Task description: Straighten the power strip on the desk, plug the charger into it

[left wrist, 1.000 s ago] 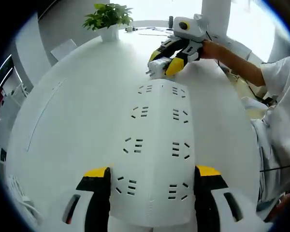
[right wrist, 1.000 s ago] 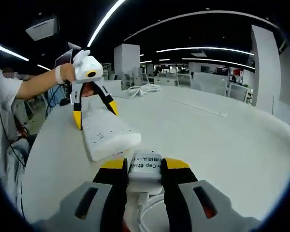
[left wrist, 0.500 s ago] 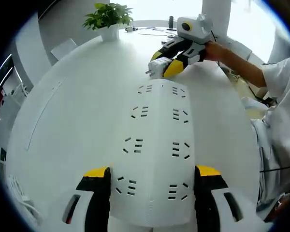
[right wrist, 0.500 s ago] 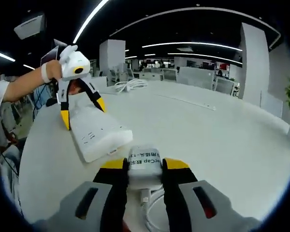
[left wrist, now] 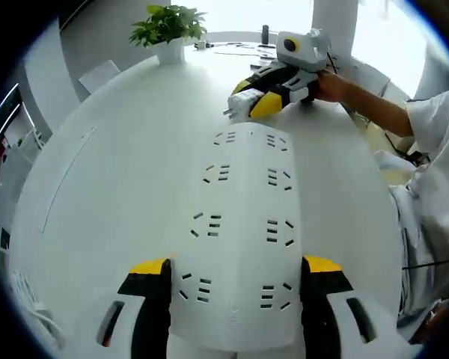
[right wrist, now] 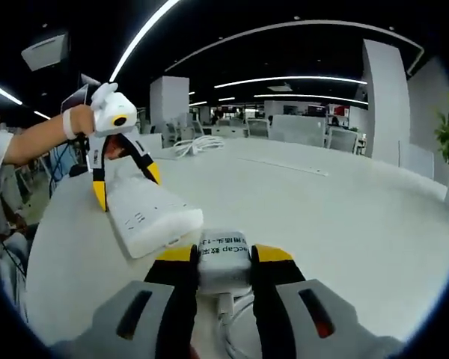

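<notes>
Steadying the power strip (left wrist: 243, 232) between left gripper (left wrist: 236, 280) fingers; right gripper (right wrist: 224, 258) fingers hold the charger (right wrist: 224, 258) near its end for plugging.

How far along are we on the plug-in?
Partway. In hand: the left gripper straddles one end of the power strip, and the right gripper is shut on the charger, just off the strip's other end. Left: the charger's prongs are not yet in any socket.
</notes>
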